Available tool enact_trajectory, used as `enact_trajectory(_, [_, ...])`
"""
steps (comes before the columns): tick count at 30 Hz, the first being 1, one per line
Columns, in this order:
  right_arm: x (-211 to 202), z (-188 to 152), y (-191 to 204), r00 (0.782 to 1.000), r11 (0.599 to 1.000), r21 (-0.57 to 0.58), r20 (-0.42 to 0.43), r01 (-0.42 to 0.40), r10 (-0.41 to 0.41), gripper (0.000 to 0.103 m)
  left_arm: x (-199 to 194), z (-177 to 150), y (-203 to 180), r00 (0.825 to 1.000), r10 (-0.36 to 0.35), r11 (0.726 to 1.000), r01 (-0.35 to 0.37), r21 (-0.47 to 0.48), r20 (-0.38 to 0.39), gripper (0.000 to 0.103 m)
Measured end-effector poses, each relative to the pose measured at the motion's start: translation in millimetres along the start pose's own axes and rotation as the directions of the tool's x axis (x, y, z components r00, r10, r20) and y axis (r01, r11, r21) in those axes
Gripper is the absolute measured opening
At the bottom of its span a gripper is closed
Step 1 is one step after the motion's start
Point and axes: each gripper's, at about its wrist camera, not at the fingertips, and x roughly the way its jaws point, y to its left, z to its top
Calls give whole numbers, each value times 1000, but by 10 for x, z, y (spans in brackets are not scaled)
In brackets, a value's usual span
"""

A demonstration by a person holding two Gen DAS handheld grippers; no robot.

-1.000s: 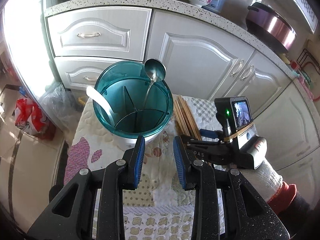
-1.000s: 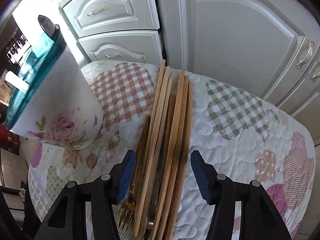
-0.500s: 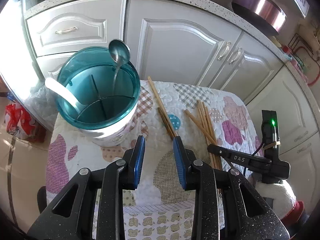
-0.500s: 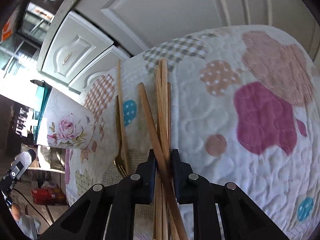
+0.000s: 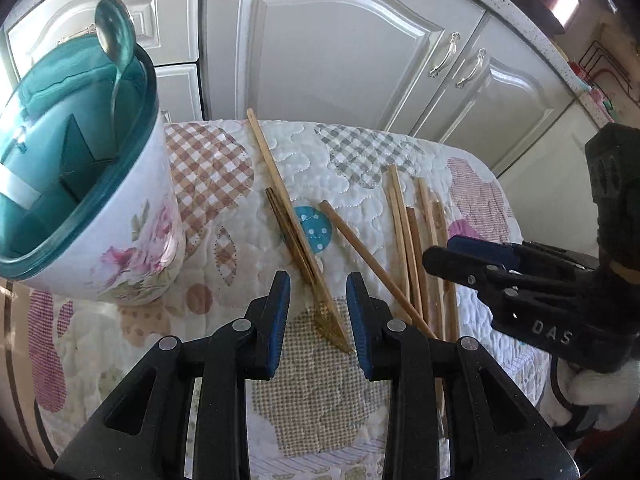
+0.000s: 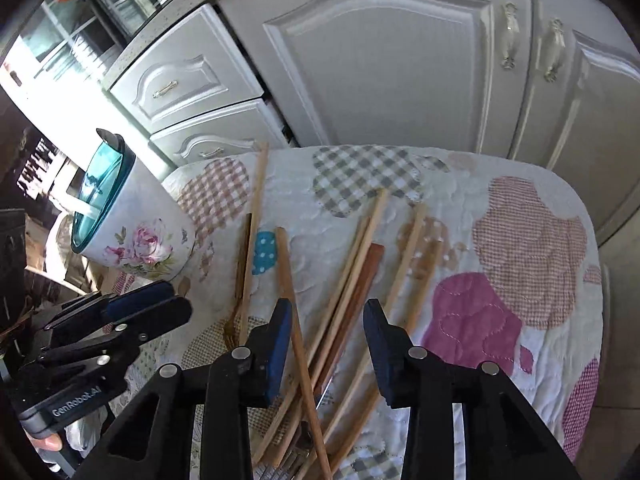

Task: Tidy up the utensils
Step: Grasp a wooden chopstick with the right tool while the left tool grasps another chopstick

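Note:
A floral utensil holder (image 5: 136, 240) with a teal inside stands at the left of the quilted table; a metal spoon (image 5: 114, 36) and a white handle (image 5: 16, 188) lean in it. My left gripper (image 5: 318, 308) hangs open just above a gold fork (image 5: 328, 320), which lies under a pale chopstick (image 5: 280, 184). Several wooden chopsticks (image 6: 352, 276) lie fanned out to the right. My right gripper (image 6: 326, 336) hovers over them, its jaws opening, with chopsticks below the gap and neither pad pressing on them. The holder (image 6: 136, 236) also appears in the right wrist view.
The quilted cloth (image 5: 320, 400) covers a small table with rounded far corners. White cabinet doors (image 6: 380, 60) stand close behind it. Both grippers are near each other: the right gripper (image 5: 444, 252) beside the left, and the left gripper (image 6: 160, 300) at the right's left.
My left gripper left the holder and dropped to the right, over the fork. The right gripper closed on the chopstick bundle, dragged it right, then widened; the chopsticks now lie spread.

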Motion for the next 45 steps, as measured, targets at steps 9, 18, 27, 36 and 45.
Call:
enact_trajectory(9, [464,18,246,993,993,-106,-110,-52,40,25,388,89,73,999,-6,998,4,-61,-37,28])
enact_trajectory(18, [331,-16,-75,991,992,49,-69,-113,116,7,412,15,96,998,-30,999,28,-37,-50,6])
enact_trajectory(27, [21,-340,-584,999,977,215,-41,10,-1,7,77,-506,34,992,-53,997,60,57,-118,4])
enact_trajectory(36, [13,-284,-784,995,966,240,-43,94,-86,29,-29,-64,-155,1000,-13,999,13,43,-7,23])
enact_trajectory(45, [114,-45,-815,994,985,137,-48,100,-94,29,513,625,-187,980,199,980,-200,-27,-8,31])
